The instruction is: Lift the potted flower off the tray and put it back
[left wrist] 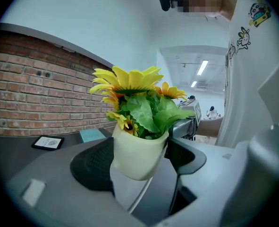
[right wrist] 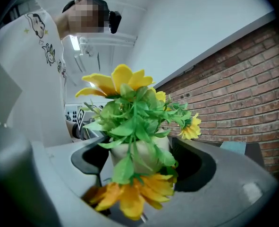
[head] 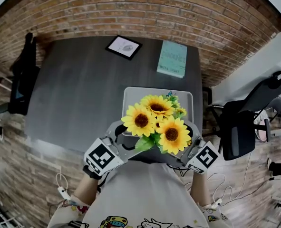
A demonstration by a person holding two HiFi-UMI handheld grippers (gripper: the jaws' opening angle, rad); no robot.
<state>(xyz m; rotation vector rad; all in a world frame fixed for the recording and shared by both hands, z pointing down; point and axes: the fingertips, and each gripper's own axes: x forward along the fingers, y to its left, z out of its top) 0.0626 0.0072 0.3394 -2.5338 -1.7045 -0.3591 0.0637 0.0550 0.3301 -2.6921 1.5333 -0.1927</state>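
Left tool (head: 117,133) and right tool (head: 191,136) face each other, nearly level, wide jaws clamped on the potted flower (head: 157,122). It hangs above the tray (head: 130,95).

An office or lab workspace: a dark table (head: 78,94) set against a brick wall (head: 130,8), a black office chair (head: 245,122) beside it, cables (head: 240,179) on the floor, and strip lights (left wrist: 201,67) over a long white room behind
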